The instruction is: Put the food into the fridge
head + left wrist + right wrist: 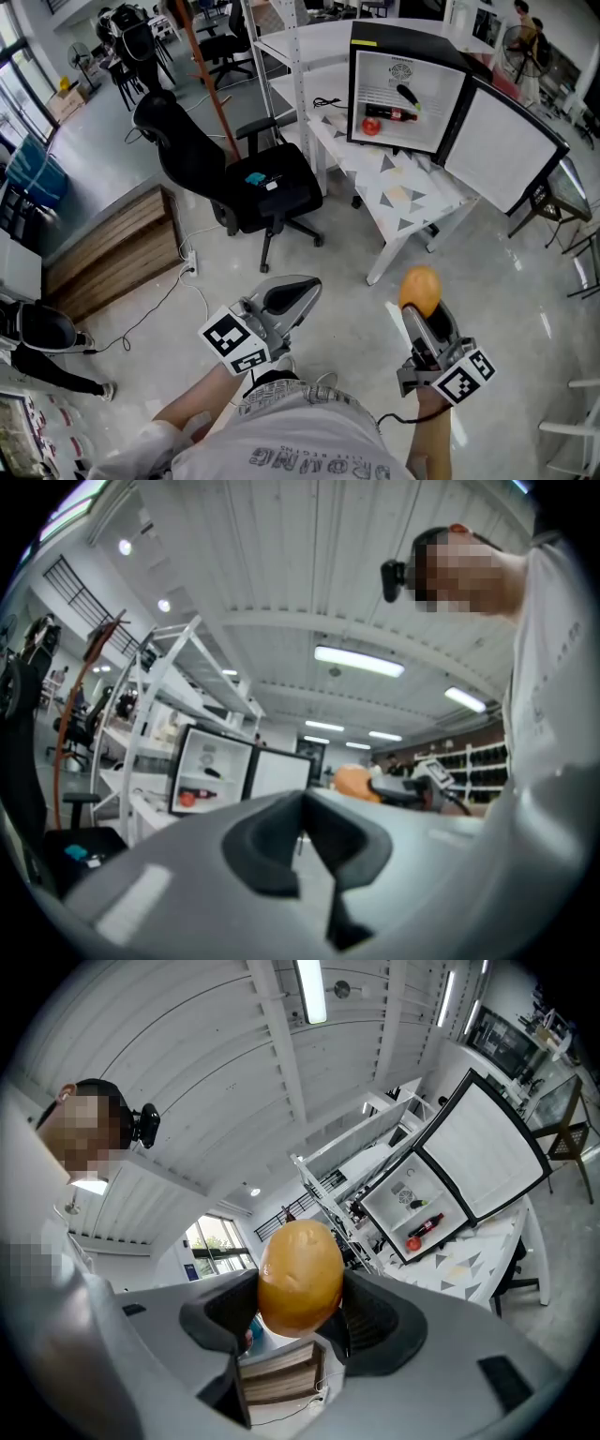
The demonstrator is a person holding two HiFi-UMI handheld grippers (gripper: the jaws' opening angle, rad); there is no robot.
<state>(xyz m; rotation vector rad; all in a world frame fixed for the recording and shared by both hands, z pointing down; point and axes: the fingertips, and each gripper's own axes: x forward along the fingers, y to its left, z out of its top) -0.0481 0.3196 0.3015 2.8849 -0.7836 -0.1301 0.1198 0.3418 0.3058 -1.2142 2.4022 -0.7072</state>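
The right gripper [421, 302] holds a round orange-yellow food item [300, 1277] clamped between its fingers [380, 1321]. The left gripper [302, 289] has its fingers [258, 846] pressed together, nothing between them. Well ahead of both pairs of fingers, on a white worktop [403, 195], the fridge [403, 39] stands with its door [506, 141] open. A red round item [371, 127] and a dark bottle [392, 113] lie at its bottom

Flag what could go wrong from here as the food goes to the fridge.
The round orange food is smooth and held only by its sides in the right gripper, so it could slip out. The floor of the open fridge already holds a bottle and a red fruit; setting food there may knock them.
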